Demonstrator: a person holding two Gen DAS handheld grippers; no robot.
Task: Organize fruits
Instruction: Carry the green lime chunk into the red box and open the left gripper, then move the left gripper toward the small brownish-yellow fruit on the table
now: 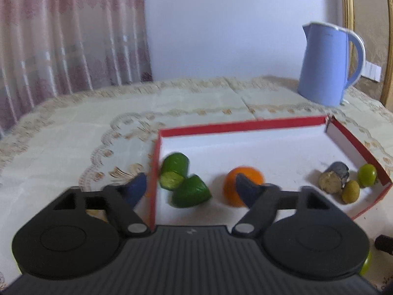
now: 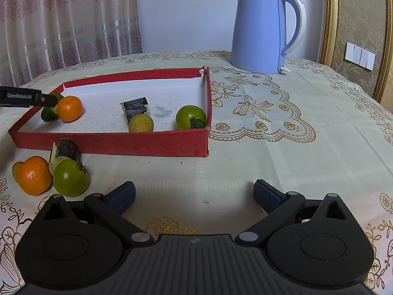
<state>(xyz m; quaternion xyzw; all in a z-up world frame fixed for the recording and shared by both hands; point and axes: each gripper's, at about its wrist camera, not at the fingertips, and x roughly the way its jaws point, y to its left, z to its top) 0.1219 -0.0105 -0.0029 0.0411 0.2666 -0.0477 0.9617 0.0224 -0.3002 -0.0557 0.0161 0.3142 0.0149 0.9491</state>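
A red box [image 2: 122,145] with a white floor lies on the table. Inside it are an orange [image 2: 69,108], green cucumber pieces [image 1: 186,184], a dark sugarcane piece [image 2: 135,108], a yellow-green fruit [image 2: 141,123] and a green tomato [image 2: 190,117]. My left gripper [image 1: 190,186] is open, straddling the box's left wall, with the cucumber pieces between its fingers and the orange [image 1: 243,184] behind its right finger. My right gripper [image 2: 194,195] is open and empty above bare tablecloth. Outside the box lie an orange [image 2: 33,175], a green tomato [image 2: 70,180] and a sugarcane piece [image 2: 65,151].
A blue electric kettle [image 2: 260,29] stands at the back right of the table. A curtain [image 2: 61,19] hangs behind on the left, a gold-framed panel [image 2: 358,32] on the right. The embroidered tablecloth [image 2: 282,147] covers the table.
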